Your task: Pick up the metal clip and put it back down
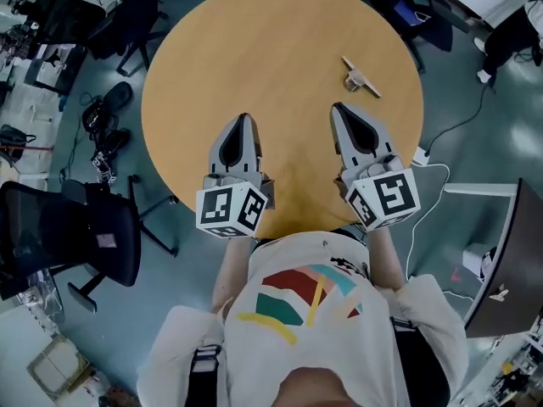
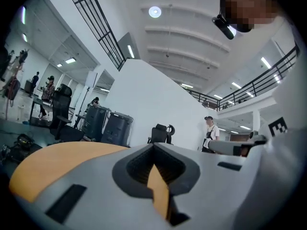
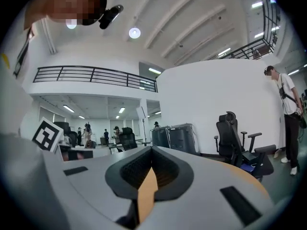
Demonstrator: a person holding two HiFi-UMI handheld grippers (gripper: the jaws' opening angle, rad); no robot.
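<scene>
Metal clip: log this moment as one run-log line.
small silver metal clip lying untouched on round wooden table | left gripper shut, empty | right gripper shut, empty, short of clip

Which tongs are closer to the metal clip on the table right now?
Right. The right tongs sit shut just short of the metal clip, slightly to its left. The left tongs lie much farther off to the clip's left.

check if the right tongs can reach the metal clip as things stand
Probably yes: the metal clip lies alone on the table just ahead of the right tongs, with nothing between them. They are shut and empty, so they must open first.
</scene>
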